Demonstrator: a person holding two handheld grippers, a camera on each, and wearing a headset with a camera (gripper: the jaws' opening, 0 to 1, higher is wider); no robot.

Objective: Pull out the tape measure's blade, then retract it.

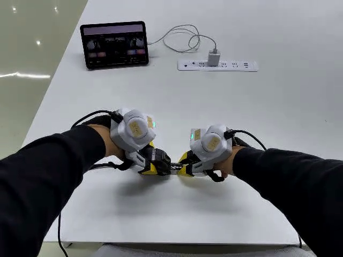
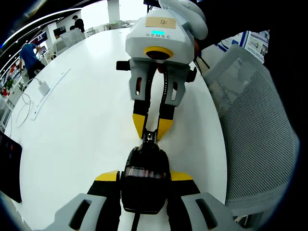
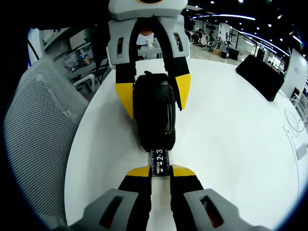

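Note:
A black tape measure [image 1: 159, 160] rests on the white table [image 1: 177, 214] between the two grippers. In the left gripper view its case [image 2: 145, 178] sits clamped between my left gripper's [image 2: 144, 176] yellow-tipped jaws. In the right gripper view the case [image 3: 155, 114] lies ahead, with a short black blade [image 3: 160, 163] showing numbers 2 and 3. My right gripper [image 3: 160, 171] is shut on the blade's end. In the head view the left gripper [image 1: 152, 163] and right gripper [image 1: 182, 169] face each other, almost touching.
A tablet [image 1: 114, 44] stands at the far left of the table. A white power strip [image 1: 217, 65] with a charger and coiled cable [image 1: 185, 38] lies behind. A grey mesh chair [image 2: 252, 134] stands close to the table's near edge.

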